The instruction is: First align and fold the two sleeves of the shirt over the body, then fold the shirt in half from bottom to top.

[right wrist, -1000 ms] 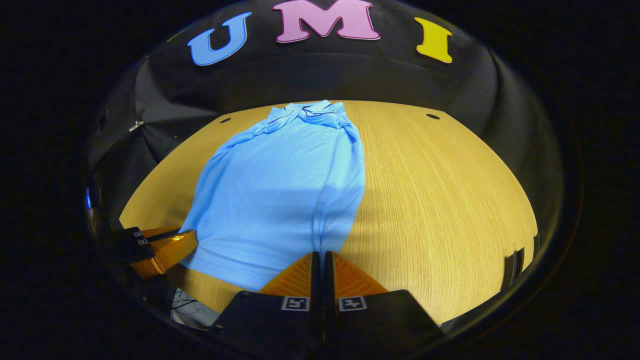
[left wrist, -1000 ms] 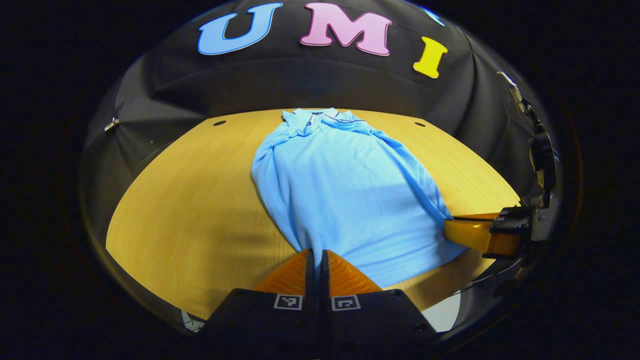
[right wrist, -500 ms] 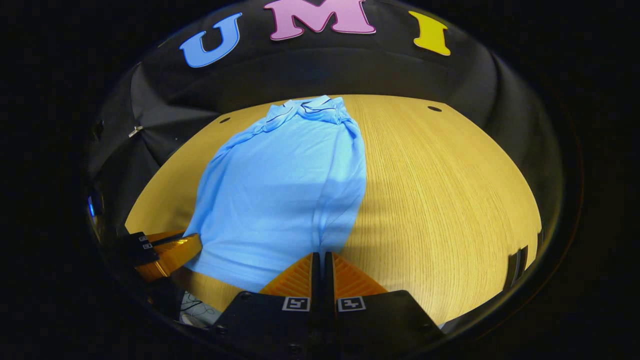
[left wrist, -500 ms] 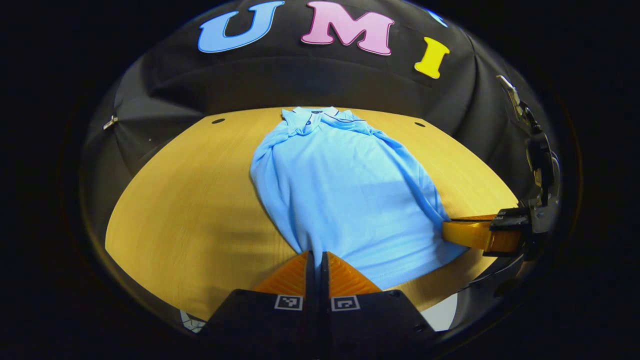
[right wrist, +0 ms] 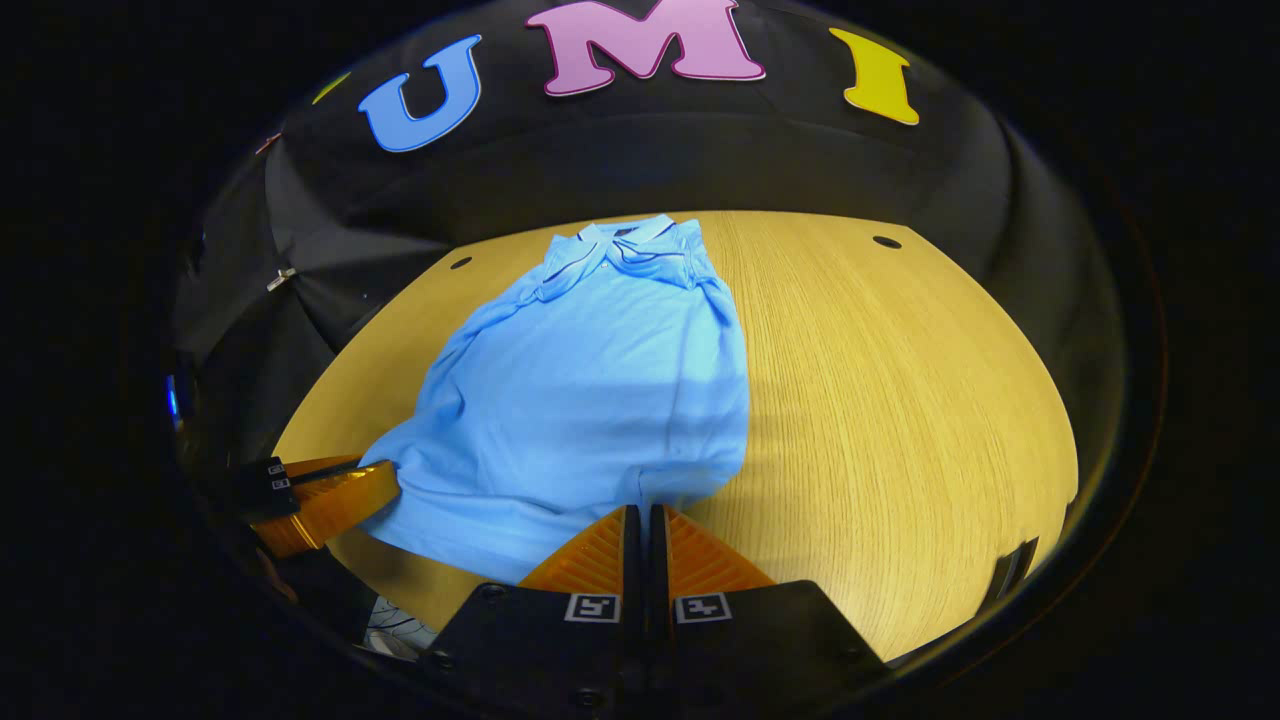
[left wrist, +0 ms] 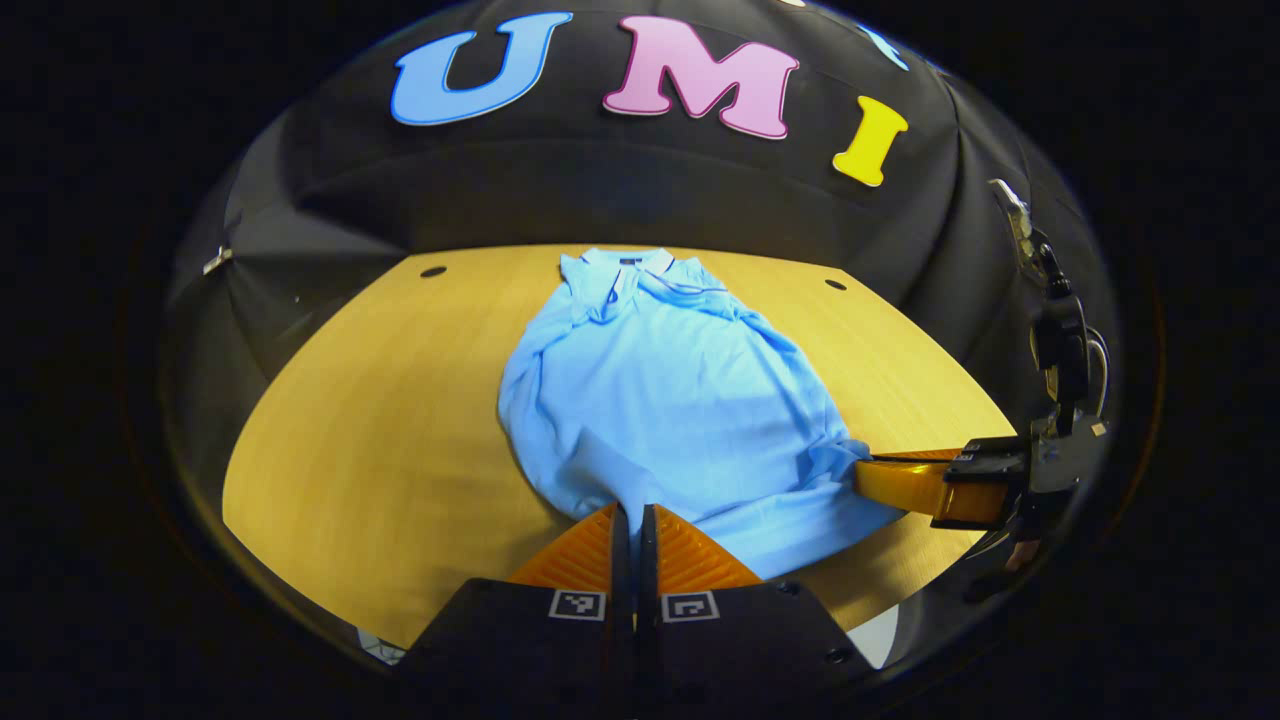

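A wooden table (left wrist: 380,420) (two dark holes) fronts black cloth wall (left wrist: 600,190).

A light wooden table (left wrist: 380,420) with visible grain; a pale blue polo shirt (left wrist: 670,400) lies on it, collar toward the far edge; two small dark holes flank the collar.

Recording booth: black cloth wall (left wrist: 620,190), wooden table (left wrist: 380,440).

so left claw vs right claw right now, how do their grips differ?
Left claw pinches the shirt at its hem's left corner; right claw pinches the right corner. The cloth bunches at the right claw, and lies smoother by the left. Both are shut on the hem, low over the table.
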Available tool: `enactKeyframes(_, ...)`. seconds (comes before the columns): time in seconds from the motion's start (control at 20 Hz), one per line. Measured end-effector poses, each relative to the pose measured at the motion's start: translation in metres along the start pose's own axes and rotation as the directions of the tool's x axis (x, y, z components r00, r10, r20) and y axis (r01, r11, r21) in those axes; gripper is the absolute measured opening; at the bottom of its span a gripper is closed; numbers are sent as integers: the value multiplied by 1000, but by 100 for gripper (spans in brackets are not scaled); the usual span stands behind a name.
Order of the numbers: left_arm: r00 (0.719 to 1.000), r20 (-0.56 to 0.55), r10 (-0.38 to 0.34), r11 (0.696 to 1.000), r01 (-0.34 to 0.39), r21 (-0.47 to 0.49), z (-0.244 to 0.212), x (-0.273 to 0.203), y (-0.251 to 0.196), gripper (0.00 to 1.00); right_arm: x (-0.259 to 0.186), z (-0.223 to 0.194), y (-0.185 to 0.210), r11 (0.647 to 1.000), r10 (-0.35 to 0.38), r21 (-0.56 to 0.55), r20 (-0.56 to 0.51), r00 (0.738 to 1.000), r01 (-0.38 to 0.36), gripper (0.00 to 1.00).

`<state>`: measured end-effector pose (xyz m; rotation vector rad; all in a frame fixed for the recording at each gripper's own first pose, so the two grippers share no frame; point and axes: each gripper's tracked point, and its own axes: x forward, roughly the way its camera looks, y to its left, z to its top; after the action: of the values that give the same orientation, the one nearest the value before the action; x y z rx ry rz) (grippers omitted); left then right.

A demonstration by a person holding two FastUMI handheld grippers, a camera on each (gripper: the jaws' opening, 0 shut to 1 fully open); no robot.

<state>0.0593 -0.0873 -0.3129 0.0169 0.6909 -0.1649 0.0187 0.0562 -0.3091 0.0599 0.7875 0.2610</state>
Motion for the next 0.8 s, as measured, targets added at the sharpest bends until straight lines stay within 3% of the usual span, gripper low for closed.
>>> enactKeyframes(0.45, 993, 117, 27, 999, -30, 22, 107, 42, 19, 6, 47, 106, -7, 999, 45, -29, 103, 994, -42, 5)
enactKeyframes(0.8, 977, 202, 67, 995, -52, -83, 197, 115, 49, 6, 108, 206, -12, 997, 75, -29, 209, 975, -71, 5)
